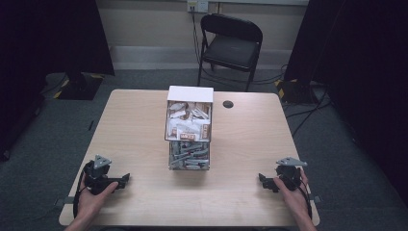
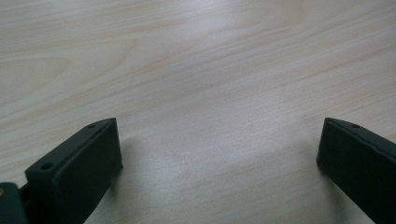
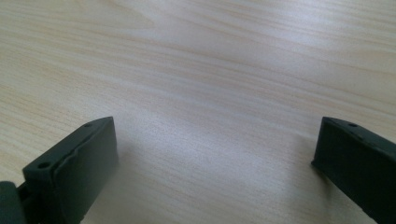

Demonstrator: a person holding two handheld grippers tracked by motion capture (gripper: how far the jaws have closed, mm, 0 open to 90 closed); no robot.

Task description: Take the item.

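A clear two-tier box [image 1: 189, 127] stands in the middle of the wooden table [image 1: 139, 130], its upper tier full of white and brown packets, its lower tier full of grey ones. My left gripper [image 1: 126, 180] rests on the table near the front left corner, held by a hand, its jaws pointing toward the centre. In the left gripper view, the left gripper [image 2: 219, 149] is open over bare wood. My right gripper [image 1: 262, 181] rests near the front right corner in the other hand. The right gripper view shows the right gripper [image 3: 215, 149] open with nothing between its jaws.
A small black round object [image 1: 228, 104] lies on the table behind and right of the box. A black folding chair [image 1: 231, 45] stands beyond the far edge. Dark curtains hang at both sides, and cables run across the grey carpet.
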